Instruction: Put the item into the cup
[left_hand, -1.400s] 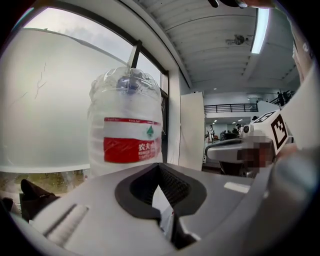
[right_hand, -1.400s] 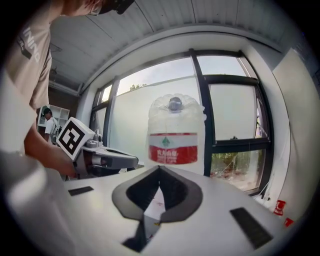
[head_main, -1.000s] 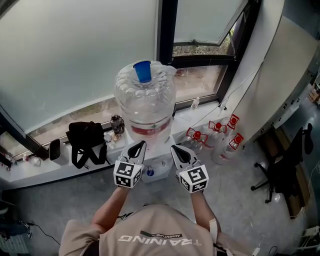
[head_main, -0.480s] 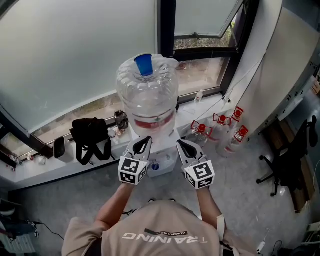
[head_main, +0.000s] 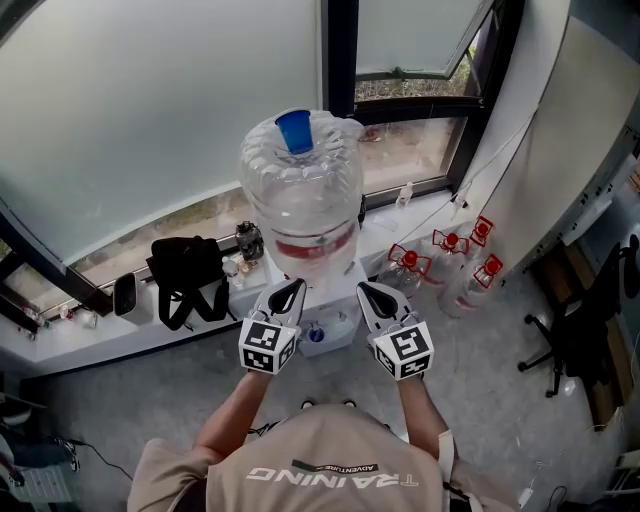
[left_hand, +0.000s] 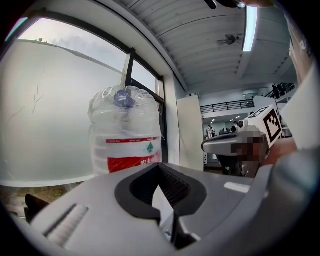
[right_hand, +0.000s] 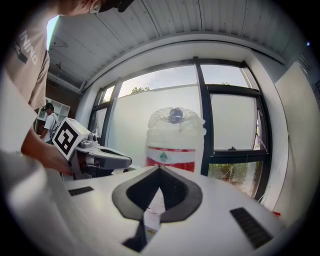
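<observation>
My left gripper (head_main: 286, 292) and right gripper (head_main: 370, 295) are held side by side at chest height, both shut with nothing between the jaws. They point at a large clear water bottle (head_main: 305, 190) with a red label and a blue cap (head_main: 294, 131), which stands upside-up on a white dispenser (head_main: 322, 332). The left gripper view shows the closed jaw tips (left_hand: 159, 167) below the bottle (left_hand: 125, 135). In the right gripper view the jaw tips (right_hand: 159, 170) sit under the same bottle (right_hand: 175, 140). No cup or loose item shows in any view.
A black bag (head_main: 188, 280) lies on the white window sill (head_main: 90, 345) left of the dispenser. Several clear jugs with red handles (head_main: 440, 265) stand on the floor to its right. A black office chair (head_main: 585, 340) is at the far right.
Both grippers stay shut and keep their pose in front of the dispenser. The head view has drifted a little, so the bottle and grippers sit slightly further right and lower.
</observation>
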